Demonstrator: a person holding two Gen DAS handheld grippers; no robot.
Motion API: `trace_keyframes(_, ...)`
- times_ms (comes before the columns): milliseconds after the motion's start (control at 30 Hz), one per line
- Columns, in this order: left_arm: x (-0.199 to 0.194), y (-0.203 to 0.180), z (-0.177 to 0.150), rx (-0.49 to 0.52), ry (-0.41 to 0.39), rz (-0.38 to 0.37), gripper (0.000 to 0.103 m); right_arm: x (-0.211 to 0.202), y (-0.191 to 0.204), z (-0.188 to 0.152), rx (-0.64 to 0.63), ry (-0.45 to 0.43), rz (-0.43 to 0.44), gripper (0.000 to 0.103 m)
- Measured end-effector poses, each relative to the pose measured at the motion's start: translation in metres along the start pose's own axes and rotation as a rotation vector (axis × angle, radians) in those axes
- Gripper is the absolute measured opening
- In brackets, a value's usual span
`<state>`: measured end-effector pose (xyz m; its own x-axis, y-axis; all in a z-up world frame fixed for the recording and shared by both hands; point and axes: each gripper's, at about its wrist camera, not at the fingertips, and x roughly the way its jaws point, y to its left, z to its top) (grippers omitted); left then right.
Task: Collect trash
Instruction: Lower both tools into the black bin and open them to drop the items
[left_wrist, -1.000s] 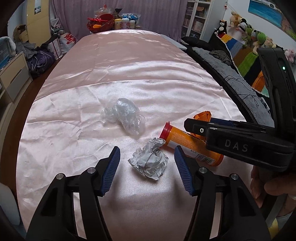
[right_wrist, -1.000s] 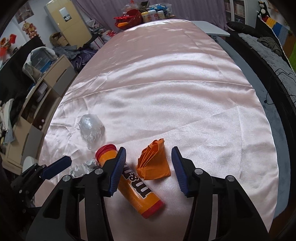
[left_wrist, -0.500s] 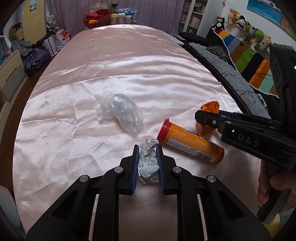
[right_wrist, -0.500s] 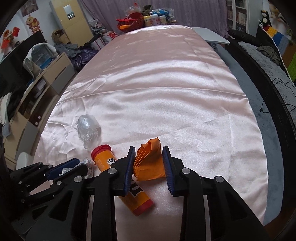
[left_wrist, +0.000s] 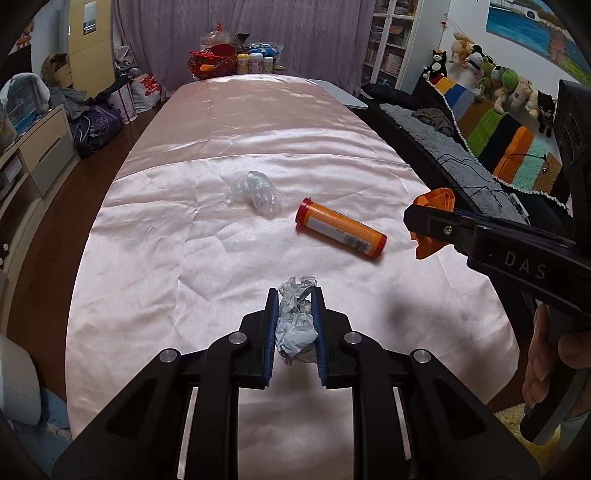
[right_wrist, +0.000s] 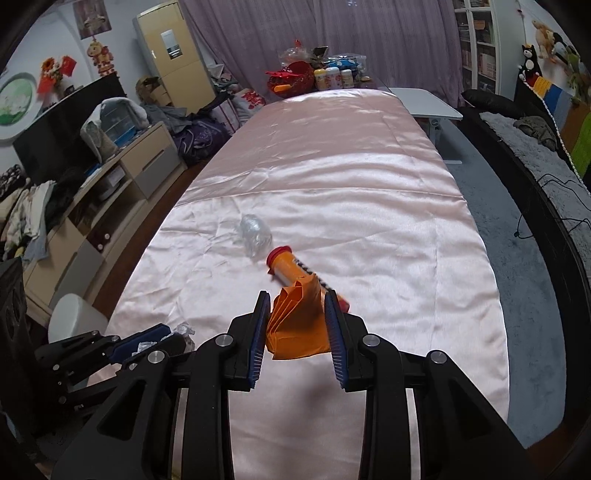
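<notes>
My left gripper (left_wrist: 294, 295) is shut on a crumpled silver-grey foil ball (left_wrist: 296, 325) and holds it above the pink satin cloth (left_wrist: 207, 258). My right gripper (right_wrist: 297, 301) is shut on a folded orange paper (right_wrist: 297, 325), also lifted; the paper shows in the left wrist view (left_wrist: 432, 221) at the right. An orange candy tube (left_wrist: 341, 230) with a red cap lies on the cloth, also in the right wrist view (right_wrist: 291, 266). A crumpled clear plastic wrap (left_wrist: 255, 192) lies beyond it, and shows in the right wrist view (right_wrist: 253, 230).
A red basket and bottles (left_wrist: 236, 61) stand at the table's far end. A low cabinet (right_wrist: 122, 177) runs along the left. A dark sofa with a striped blanket (left_wrist: 491, 136) lies to the right. A white bin (right_wrist: 74, 317) stands at the near left.
Both grippers closed on their pieces, the left on the foil ball and the right on the orange paper, then lifted them up and back from the cloth. The tube and plastic wrap stayed put.
</notes>
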<state>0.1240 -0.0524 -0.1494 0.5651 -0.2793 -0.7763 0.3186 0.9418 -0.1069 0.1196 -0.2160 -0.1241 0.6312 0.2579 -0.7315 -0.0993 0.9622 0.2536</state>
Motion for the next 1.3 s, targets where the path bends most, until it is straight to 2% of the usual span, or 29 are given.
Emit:
trace_keyframes(300, -0.062, -0.015, -0.075, 0.009, -0.005, -0.014, 0.016, -0.059, 0.018, -0.069, -0.001, 0.014, 0.004, 0.031)
trace_keyframes(500, -0.080, -0.013, -0.123, -0.021, 0.024, -0.028, 0.017, -0.072, 0.022, -0.120, 0.007, 0.055, 0.006, 0.032)
trace_keyframes(667, -0.077, -0.010, -0.160, -0.062, 0.069, -0.032, 0.018, -0.065, 0.027, -0.166, 0.017, 0.127, 0.027, 0.032)
trace_keyframes(900, -0.058, -0.014, -0.207, -0.062, 0.147, -0.047, 0.018, -0.047, 0.030, -0.211, 0.037, 0.213, 0.021, 0.032)
trace_keyframes(1133, -0.040, -0.015, -0.239, -0.075, 0.218, -0.058, 0.018, -0.029, 0.031, -0.244, 0.028, 0.293, 0.001, 0.032)
trace_keyframes(1300, -0.034, -0.018, -0.248, -0.061, 0.244, -0.070, 0.018, -0.022, 0.032, -0.252, 0.027, 0.319, 0.002, 0.032)
